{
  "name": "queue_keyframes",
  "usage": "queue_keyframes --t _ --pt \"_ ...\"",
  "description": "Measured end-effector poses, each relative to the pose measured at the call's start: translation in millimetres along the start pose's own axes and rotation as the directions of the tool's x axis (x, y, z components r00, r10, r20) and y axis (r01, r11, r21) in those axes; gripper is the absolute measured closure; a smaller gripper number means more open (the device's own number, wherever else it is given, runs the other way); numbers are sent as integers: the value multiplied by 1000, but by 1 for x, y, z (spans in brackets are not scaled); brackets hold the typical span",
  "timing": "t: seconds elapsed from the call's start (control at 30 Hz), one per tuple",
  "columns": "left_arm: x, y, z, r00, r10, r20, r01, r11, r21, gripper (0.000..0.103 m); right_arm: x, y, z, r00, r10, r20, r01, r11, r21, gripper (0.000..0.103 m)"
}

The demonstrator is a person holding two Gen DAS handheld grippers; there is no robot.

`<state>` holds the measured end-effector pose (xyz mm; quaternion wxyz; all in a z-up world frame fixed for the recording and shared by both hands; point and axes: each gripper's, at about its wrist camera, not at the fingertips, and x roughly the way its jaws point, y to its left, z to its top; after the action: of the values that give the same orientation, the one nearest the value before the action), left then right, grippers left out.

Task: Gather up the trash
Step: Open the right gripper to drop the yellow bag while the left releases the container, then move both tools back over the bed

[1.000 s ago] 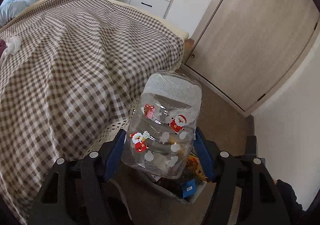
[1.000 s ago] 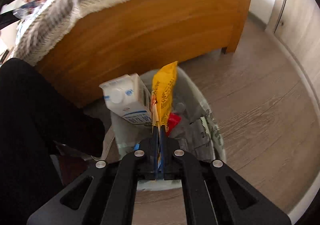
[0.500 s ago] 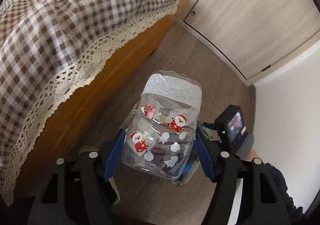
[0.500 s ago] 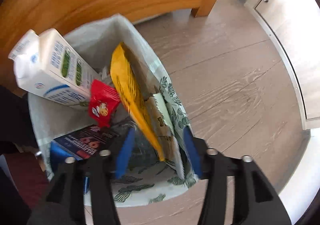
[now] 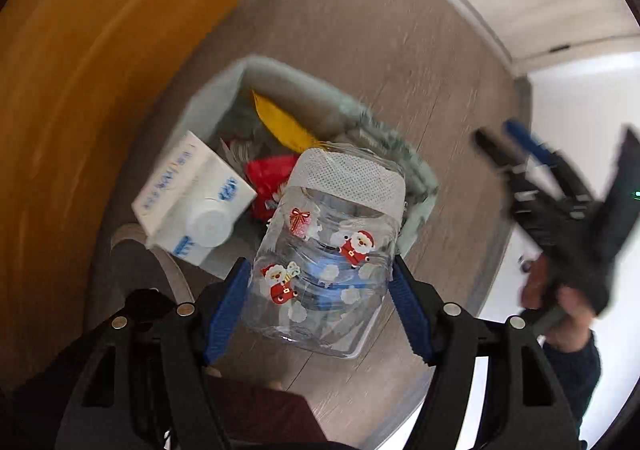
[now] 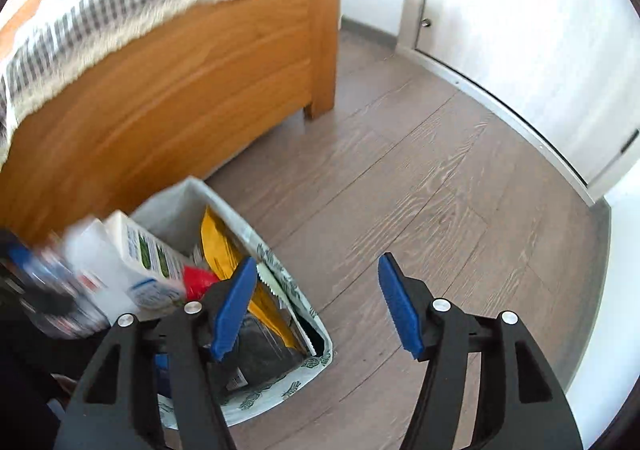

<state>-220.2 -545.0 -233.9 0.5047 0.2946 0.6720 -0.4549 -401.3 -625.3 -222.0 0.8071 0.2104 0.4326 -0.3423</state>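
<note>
My left gripper [image 5: 320, 290] is shut on a clear plastic jar [image 5: 332, 250] with Santa stickers and a white mesh top, held just above a fabric trash bin [image 5: 344, 105]. The bin holds a white milk carton [image 5: 192, 201], a yellow wrapper [image 5: 284, 125] and a red wrapper [image 5: 268, 173]. My right gripper [image 6: 318, 302] is open and empty, above the floor to the right of the bin [image 6: 316, 362]. The carton [image 6: 148, 262] and yellow wrapper [image 6: 224, 250] show there too. The right gripper [image 5: 508, 145] appears blurred in the left wrist view.
A wooden bed frame [image 6: 168, 89] with a checked cover [image 6: 120, 1] stands left of the bin. Grey wood floor [image 6: 420, 169] lies to the right, bounded by a white wardrobe door [image 6: 520, 29]. My dark clothing fills the lower left.
The right gripper opened, dropped the yellow wrapper into the bin and pulled up and to the right. The left gripper swung from the bed to above the bin, still holding the jar.
</note>
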Motion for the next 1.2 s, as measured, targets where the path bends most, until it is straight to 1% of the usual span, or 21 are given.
queue_keyframes --t 0.07,0.1,0.17,0.2,0.27,0.37,0.43,0.73,0.93,1.03,1.1,1.2 --pt "11 0 8 999 40 -26 -40 999 1 31 -5 -3 2 1000 7 9 -7 1000 16 42" --pt "12 0 10 998 51 -24 -51 999 7 26 -6 -4 2 1000 13 10 -14 1000 23 42" --pt "10 1 7 995 99 10 -99 995 15 19 -8 -6 4 1000 17 4 -17 1000 21 42" --pt "8 0 4 994 109 30 -109 994 16 15 -8 -6 3 1000 13 4 -13 1000 17 42" --pt "6 4 1 993 108 51 -109 994 16 14 -8 -5 3 1000 15 -2 -15 1000 15 42" --pt "3 8 -1 994 97 57 -97 995 -7 14 -8 0 2 1000 15 -6 -15 1000 9 42" --pt "1 12 0 992 108 65 -107 994 -23 14 -8 5 3 1000 15 -10 -15 1000 -3 42" --pt "-15 12 -5 988 112 110 -112 994 -4 14 -13 27 4 998 10 -57 -16 995 -96 42" --pt "-41 13 -20 969 144 201 -150 989 13 14 -15 38 -1 994 -8 -108 -6 992 -128 42" --pt "-58 16 -23 963 121 240 -127 992 9 14 -22 46 1 996 -21 -90 8 990 -140 42" --pt "-70 17 -27 956 106 272 -111 994 0 14 -27 49 5 996 -22 -85 10 990 -143 42" --pt "-86 19 -34 948 93 303 -99 995 4 14 -33 59 13 993 -82 -81 66 981 -181 42"
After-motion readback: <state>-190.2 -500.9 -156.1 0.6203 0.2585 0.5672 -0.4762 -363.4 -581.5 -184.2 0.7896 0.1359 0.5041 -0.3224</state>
